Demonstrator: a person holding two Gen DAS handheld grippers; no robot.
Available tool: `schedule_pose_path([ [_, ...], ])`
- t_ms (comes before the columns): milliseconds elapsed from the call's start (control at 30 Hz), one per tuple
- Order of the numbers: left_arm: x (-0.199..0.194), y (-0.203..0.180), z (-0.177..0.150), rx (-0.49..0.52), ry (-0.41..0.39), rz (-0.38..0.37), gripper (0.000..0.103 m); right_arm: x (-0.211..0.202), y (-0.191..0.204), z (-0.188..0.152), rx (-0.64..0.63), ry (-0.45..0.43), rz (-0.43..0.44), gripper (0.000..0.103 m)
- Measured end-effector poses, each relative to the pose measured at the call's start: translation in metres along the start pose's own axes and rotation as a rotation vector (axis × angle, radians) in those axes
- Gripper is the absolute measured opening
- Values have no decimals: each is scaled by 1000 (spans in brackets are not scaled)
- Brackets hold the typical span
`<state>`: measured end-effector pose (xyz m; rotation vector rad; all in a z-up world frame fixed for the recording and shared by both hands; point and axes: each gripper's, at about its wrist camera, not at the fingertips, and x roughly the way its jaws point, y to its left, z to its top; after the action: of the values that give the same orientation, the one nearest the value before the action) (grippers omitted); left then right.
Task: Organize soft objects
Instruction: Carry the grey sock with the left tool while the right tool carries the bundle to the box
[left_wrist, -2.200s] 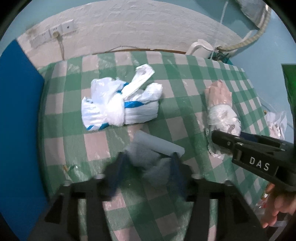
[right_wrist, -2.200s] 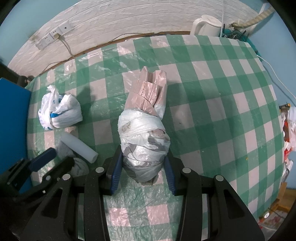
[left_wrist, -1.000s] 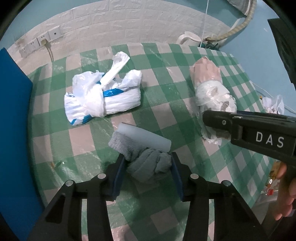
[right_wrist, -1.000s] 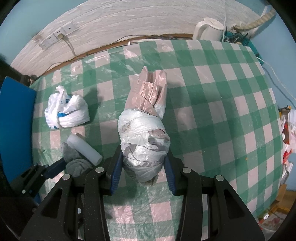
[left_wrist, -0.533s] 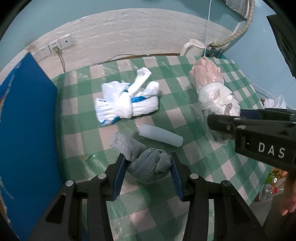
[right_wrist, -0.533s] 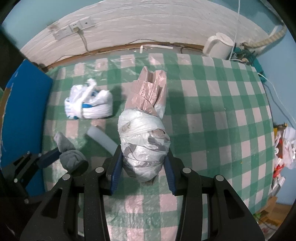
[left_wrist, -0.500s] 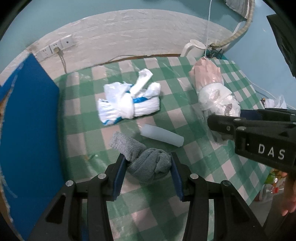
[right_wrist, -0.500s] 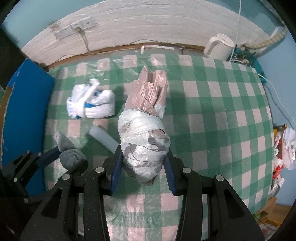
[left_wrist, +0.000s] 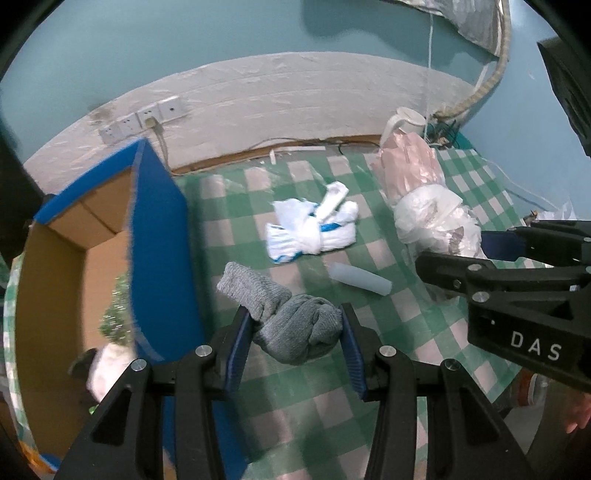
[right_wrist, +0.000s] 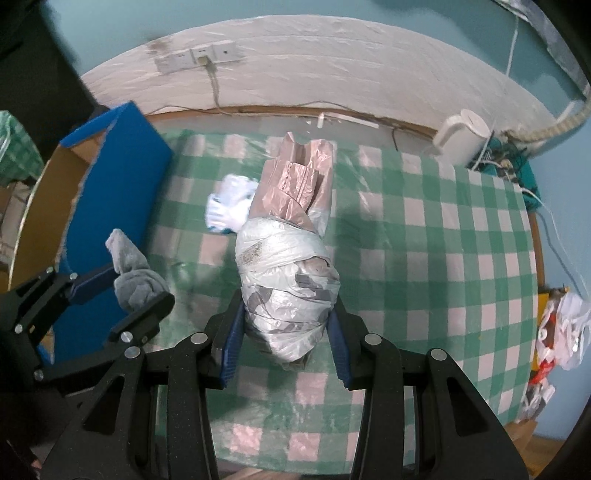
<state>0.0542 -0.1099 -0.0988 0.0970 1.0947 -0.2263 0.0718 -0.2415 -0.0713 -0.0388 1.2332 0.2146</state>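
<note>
Grey knitted fabric, a knotted sock bundle (left_wrist: 295, 328), sits clamped between the blue pads of the left gripper (left_wrist: 295, 343) at lower centre of the left wrist view, its loose cuff sticking out toward the upper left, just beside the blue wall of the open cardboard box (left_wrist: 159, 236) that fills the left side of the frame. That bundle is clear of the green-and-white checked tablecloth (left_wrist: 424, 321) below it. Over on the right wrist view, the right gripper (right_wrist: 284, 339) has its 2 fingers pressed onto the lower end of a long parcel wrapped in white and pink plastic bags (right_wrist: 288, 266), which runs from the jaws up the centre of the frame, pink end farthest away. Same view, lower left: the left gripper with its grey sock, right against the blue box wall. Lying on the cloth in the middle of the left wrist view, a white plastic bag bundle with blue stripes (left_wrist: 314, 232), and just below it a small pale foam cylinder (left_wrist: 360, 278), both well apart from either gripper. A white kettle (right_wrist: 461, 136) stands at the upper right table edge.
</note>
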Motion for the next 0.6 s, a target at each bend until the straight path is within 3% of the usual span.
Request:
schedule_pose_path([
  [600,-59,65,-9,-80,-90,84,47,-32,74,11,-157,-68,71,41],
])
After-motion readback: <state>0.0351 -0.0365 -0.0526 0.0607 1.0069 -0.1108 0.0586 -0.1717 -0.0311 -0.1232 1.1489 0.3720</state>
